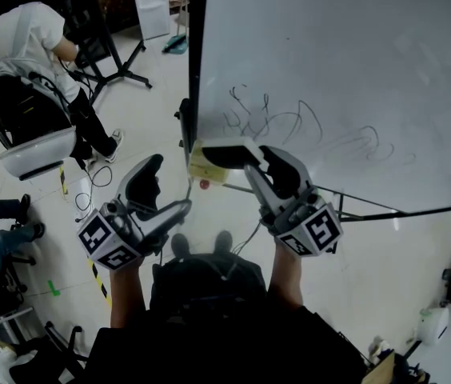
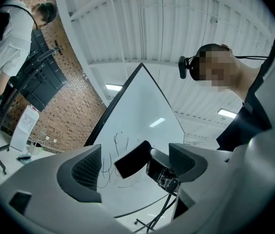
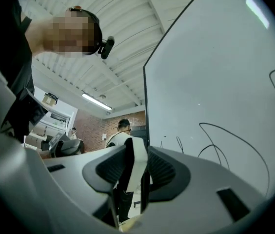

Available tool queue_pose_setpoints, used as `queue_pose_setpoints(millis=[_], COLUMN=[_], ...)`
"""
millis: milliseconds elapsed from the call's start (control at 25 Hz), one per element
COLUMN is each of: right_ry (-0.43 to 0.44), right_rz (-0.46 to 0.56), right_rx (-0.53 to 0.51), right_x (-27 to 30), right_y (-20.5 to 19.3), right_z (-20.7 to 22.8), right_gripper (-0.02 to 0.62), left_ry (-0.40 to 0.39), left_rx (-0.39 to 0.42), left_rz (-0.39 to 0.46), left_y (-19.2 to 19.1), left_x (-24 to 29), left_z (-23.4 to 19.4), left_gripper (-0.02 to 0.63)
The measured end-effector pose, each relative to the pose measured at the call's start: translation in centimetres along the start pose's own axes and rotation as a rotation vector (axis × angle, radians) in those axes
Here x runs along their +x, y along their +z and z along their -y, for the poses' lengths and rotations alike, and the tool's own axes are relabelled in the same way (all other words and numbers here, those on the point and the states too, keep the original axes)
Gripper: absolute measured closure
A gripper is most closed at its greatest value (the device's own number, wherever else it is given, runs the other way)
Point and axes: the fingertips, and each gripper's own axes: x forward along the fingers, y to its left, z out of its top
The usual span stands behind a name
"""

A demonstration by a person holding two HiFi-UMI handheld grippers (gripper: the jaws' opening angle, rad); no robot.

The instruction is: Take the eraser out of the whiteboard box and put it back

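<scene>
In the head view my right gripper (image 1: 248, 158) is shut on the eraser (image 1: 227, 153), a white block with a black felt face. I hold it just in front of the whiteboard (image 1: 353, 78), beside its black scribbles. A yellowish box (image 1: 204, 171) hangs at the board's lower left corner, right below the eraser. In the right gripper view the eraser (image 3: 135, 165) stands on edge between both pads. My left gripper (image 1: 164, 192) is open and holds nothing, low and left of the box. The left gripper view looks past its open jaws at the eraser's black face (image 2: 133, 158).
A person in a white shirt (image 1: 25, 38) sits on a chair at the far left. Another person's legs (image 1: 1, 222) show at the left edge. The whiteboard's stand bars (image 1: 369, 212) run under the board at the right. A white cabinet (image 1: 152, 2) stands at the back.
</scene>
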Motion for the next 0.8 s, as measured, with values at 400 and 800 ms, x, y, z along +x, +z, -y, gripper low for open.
queue_pose_setpoints(millis=[400, 800], right_ry=[0.026, 0.072], right_rz=[0.129, 0.31], right_rx=[0.055, 0.197], right_x=[-0.9, -2.1], right_y=[2.8, 5.5], right_z=[-0.2, 0.6], right_gripper=[0.443, 0.443], left_ry=[-0.009, -0.019], left_rx=[0.007, 0.005], left_rz=[0.007, 0.007], left_y=[0.2, 0.4], left_x=[0.5, 1.0], left_z=[0.4, 0.5], left_gripper=[0.175, 0.175])
